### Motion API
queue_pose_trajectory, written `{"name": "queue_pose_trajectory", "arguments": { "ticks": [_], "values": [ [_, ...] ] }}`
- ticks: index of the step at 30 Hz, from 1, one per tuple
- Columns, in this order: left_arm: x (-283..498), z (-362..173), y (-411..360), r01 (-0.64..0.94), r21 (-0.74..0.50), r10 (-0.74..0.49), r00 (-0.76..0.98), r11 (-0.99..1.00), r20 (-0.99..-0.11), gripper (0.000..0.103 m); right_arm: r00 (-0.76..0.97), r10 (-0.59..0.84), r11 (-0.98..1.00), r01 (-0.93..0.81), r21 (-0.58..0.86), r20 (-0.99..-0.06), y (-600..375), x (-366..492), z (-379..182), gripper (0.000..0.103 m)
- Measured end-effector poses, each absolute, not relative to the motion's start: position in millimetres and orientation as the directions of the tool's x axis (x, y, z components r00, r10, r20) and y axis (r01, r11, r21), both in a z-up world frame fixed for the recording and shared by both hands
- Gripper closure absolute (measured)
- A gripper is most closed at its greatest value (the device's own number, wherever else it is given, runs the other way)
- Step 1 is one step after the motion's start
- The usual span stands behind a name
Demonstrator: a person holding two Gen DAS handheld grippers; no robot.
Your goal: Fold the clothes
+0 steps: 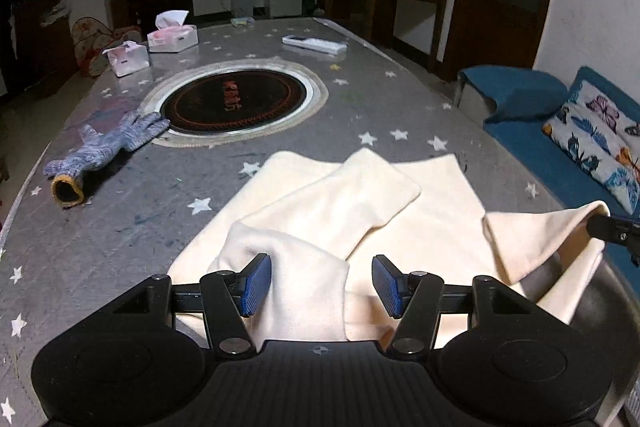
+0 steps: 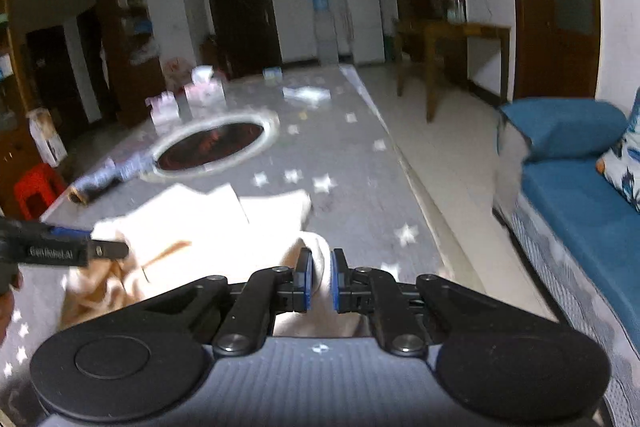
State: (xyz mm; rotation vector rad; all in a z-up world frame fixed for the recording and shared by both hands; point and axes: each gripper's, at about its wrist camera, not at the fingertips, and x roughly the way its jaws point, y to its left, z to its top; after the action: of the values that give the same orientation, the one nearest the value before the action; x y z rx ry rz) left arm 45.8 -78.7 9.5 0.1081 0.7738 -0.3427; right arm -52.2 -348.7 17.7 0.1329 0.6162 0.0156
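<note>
A cream garment (image 1: 360,211) lies spread on the grey star-patterned table (image 1: 140,227), with one sleeve folded across its body. My left gripper (image 1: 322,283) hovers open over the near edge. A fold of the cloth lies between its blue pads (image 1: 256,283), and neither pad presses on it. My right gripper (image 2: 321,279) is shut on a bunched cream edge (image 2: 316,247) and holds it lifted off the table. The left wrist view shows it at the far right (image 1: 612,229) with that raised corner. In the blurred right wrist view the left gripper (image 2: 108,249) enters from the left.
A blue-grey knit glove (image 1: 108,147) lies left of a round black hotplate (image 1: 234,101) set into the table. Two tissue boxes (image 1: 172,37) and a white remote (image 1: 314,45) sit farther back. A blue sofa (image 2: 580,211) with a butterfly cushion (image 1: 600,139) runs along the right.
</note>
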Motion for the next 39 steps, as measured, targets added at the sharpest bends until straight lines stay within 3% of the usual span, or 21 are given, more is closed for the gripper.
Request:
{"name": "queue_pose_trajectory", "arguments": {
  "ticks": [16, 30, 39],
  "values": [
    [53.9, -1.3, -78.0, 0.327, -0.02, -0.236, 0.638, 0.945, -0.733, 0.048, 0.788, 0.066, 0.995, -0.005, 0.102, -0.612, -345.7, -47.8, 9.6, 0.089],
    [46.7, 3.0, -79.3, 0.319, 0.014, -0.211, 0.66, 0.948, -0.721, 0.07, 0.815, 0.034, 0.995, 0.026, 0.094, -0.579, -355.4, -55.6, 19.3, 0.088],
    [41.0, 8.0, -79.0, 0.322, 0.027, -0.208, 0.67, 0.946, -0.713, 0.074, 0.851, 0.044, 0.998, -0.017, 0.057, -0.524, -343.6, -56.4, 37.8, 0.081]
  ]
}}
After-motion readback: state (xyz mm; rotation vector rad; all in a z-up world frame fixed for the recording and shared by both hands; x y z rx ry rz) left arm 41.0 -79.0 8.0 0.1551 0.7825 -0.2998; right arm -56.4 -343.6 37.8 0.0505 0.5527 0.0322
